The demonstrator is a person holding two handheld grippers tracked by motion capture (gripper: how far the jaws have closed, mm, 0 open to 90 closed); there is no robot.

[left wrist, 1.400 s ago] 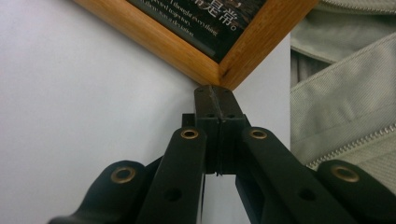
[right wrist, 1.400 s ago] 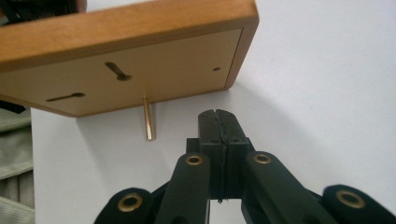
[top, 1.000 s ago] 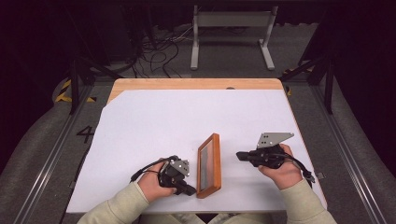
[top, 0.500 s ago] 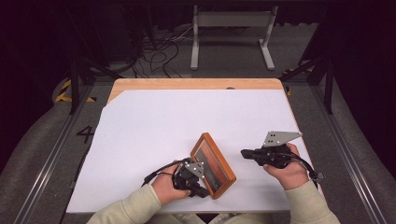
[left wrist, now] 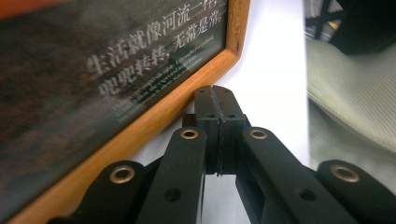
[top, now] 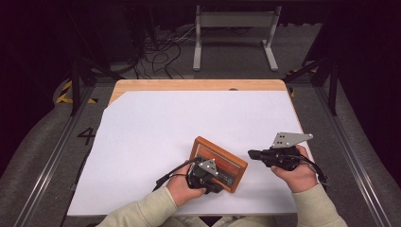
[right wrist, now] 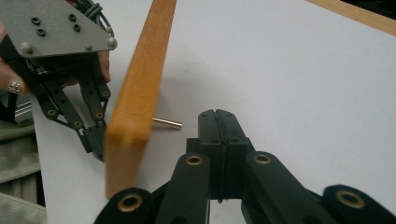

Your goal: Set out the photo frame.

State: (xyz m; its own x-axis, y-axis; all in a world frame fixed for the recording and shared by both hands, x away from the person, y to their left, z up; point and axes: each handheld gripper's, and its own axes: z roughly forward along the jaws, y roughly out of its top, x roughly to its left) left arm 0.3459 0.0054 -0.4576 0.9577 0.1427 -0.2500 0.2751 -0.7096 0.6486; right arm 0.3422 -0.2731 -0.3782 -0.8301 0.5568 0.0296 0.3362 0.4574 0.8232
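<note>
A: Picture frame [top: 218, 163], wooden, near the front edge of the white table [top: 189, 123], tipped up at an angle rather than lying flat; the left gripper [top: 208, 182] sits at its near edge; where exactly do the fingers stand?

B: Pressed together, nothing between them; in the left gripper view the closed tips [left wrist: 215, 100] sit just beside the frame's wooden border [left wrist: 154, 123], at the lower edge under the glass with its pale printed lettering; whether the tips actually touch the wood cannot be told.

A: And the right gripper [top: 253, 154]?

B: Fingers likewise shut on nothing; it is held level in the person's right hand [top: 295, 172], pointing toward the frame's right side but apart from it, a strip of bare table between; in the right gripper view the joined tips [right wrist: 218, 120] hover over the white surface with the frame's edge [right wrist: 140, 93] standing up at the left.

A: Anything else near the frame?

B: A short brass-coloured pin [right wrist: 167, 122] sticks out from behind the frame, low over the table; beyond the frame the left gripper's black fingers [right wrist: 95, 140] point down at the table, the grey plate [right wrist: 56, 28] above them.
</note>
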